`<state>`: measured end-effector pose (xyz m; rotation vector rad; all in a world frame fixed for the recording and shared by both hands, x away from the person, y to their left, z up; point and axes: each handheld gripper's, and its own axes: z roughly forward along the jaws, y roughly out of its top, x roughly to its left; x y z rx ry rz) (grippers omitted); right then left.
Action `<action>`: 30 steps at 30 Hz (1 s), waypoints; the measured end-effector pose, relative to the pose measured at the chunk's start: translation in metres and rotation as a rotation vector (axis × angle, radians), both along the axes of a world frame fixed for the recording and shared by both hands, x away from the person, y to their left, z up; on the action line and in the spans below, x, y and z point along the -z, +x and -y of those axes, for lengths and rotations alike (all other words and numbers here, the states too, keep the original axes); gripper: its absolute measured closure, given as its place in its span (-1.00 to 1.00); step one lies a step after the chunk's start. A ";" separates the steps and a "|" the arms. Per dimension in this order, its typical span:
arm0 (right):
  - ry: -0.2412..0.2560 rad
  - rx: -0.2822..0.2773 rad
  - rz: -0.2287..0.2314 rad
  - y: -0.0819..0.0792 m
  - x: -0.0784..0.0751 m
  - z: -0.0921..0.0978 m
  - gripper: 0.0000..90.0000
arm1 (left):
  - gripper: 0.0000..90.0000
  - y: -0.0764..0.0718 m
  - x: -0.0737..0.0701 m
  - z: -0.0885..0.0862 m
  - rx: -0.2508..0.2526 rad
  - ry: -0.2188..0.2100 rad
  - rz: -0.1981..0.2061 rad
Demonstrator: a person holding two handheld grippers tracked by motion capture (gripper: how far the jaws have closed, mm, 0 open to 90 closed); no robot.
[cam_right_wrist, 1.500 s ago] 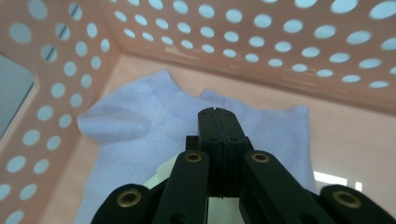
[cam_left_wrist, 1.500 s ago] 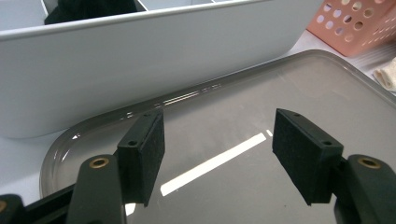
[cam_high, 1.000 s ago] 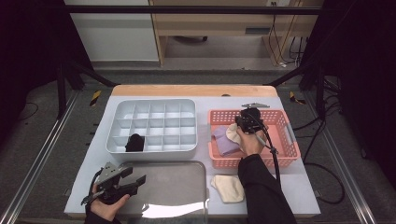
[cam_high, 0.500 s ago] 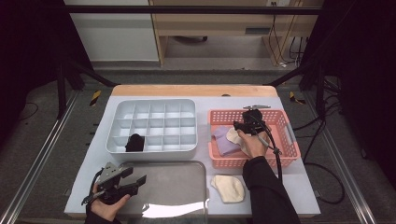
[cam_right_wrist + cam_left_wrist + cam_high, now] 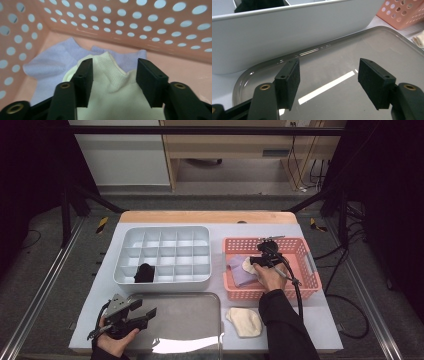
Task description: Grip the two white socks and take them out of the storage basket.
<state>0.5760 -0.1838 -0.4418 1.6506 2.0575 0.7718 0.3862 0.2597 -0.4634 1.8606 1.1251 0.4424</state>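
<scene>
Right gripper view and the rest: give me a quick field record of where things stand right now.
right gripper: open, jaws either side of a raised fold of the cream sock, not yet closed
cream sock: lies on the lilac cloth inside the pink basket
left gripper: open, over the grey tray, holding nothing
divider box: one black item in a front compartment
second cream sock: on the table, in front of the basket
</scene>
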 end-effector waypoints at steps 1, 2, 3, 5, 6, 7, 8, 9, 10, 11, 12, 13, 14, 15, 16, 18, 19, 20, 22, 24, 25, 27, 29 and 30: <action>-0.004 0.001 -0.008 0.000 0.001 0.000 0.15 | -0.25 0.000 0.000 0.000 0.000 -0.001 0.000; -0.017 0.000 -0.013 0.001 0.002 -0.001 0.23 | -0.25 0.000 0.000 0.000 0.000 -0.001 0.000; -0.019 0.001 -0.021 0.001 0.002 -0.001 0.34 | -0.25 0.000 0.000 0.000 0.000 -0.001 0.000; -0.022 0.001 -0.038 0.002 0.003 -0.002 0.51 | -0.25 0.000 0.000 0.000 0.000 -0.001 0.000; -0.030 0.000 -0.046 0.003 0.003 -0.002 0.60 | -0.25 0.000 0.000 0.000 0.000 -0.001 0.000; -0.034 -0.001 -0.053 0.003 0.004 -0.002 0.66 | -0.25 0.000 0.000 0.000 0.000 -0.002 0.000; -0.038 -0.003 -0.062 0.004 0.005 -0.002 0.74 | -0.25 0.000 0.000 0.000 0.000 -0.002 0.000; -0.040 -0.004 -0.066 0.004 0.005 -0.002 0.80 | -0.25 0.000 0.000 0.000 -0.001 -0.002 0.000; -0.034 -0.004 -0.068 0.004 0.004 -0.002 0.85 | -0.26 0.000 0.000 -0.001 0.001 -0.001 0.000; -0.030 -0.004 -0.064 0.004 0.004 -0.001 0.89 | -0.25 0.000 0.000 -0.001 -0.001 -0.003 0.001; -0.019 -0.003 -0.059 0.003 0.003 0.000 0.91 | -0.25 0.000 0.000 -0.001 -0.001 -0.004 0.001; -0.008 -0.001 -0.048 0.002 0.001 0.000 0.91 | -0.25 0.000 0.000 -0.001 -0.001 -0.004 0.001; -0.002 0.004 -0.039 0.002 0.000 0.000 0.91 | -0.25 0.000 0.000 -0.001 -0.001 -0.004 0.001; -0.003 -0.001 -0.021 0.000 -0.002 0.001 0.91 | -0.25 0.000 0.000 -0.001 -0.001 -0.004 0.001; -0.005 -0.005 0.000 -0.001 -0.004 0.001 0.92 | -0.25 0.000 0.000 -0.001 -0.002 -0.005 0.001; -0.008 -0.009 0.041 -0.004 -0.010 0.000 0.92 | -0.25 0.000 0.000 -0.001 -0.002 -0.005 0.001; -0.011 -0.014 0.061 -0.005 -0.013 0.001 0.92 | -0.26 0.000 0.000 -0.001 -0.002 -0.005 0.001; -0.009 -0.017 0.081 -0.007 -0.016 0.001 0.92 | -0.26 0.000 0.000 -0.001 -0.002 -0.005 0.001; 0.001 -0.023 0.111 -0.011 -0.023 0.001 0.91 | -0.26 0.000 0.000 -0.001 -0.001 -0.004 0.000; 0.011 -0.038 0.142 -0.015 -0.029 0.003 0.91 | -0.26 0.000 0.000 0.000 -0.001 -0.004 0.000; 0.023 -0.039 0.155 -0.018 -0.033 0.003 0.91 | -0.26 0.000 0.000 0.000 -0.002 -0.004 0.000; 0.044 -0.052 0.173 -0.023 -0.039 0.004 0.91 | -0.26 0.000 0.000 0.000 -0.001 -0.004 0.000; 0.063 -0.066 0.192 -0.030 -0.046 0.005 0.91 | -0.26 0.000 0.000 0.000 -0.001 -0.004 0.000; 0.063 -0.066 0.192 -0.030 -0.046 0.005 0.91 | -0.26 0.000 0.000 0.000 -0.001 -0.004 0.000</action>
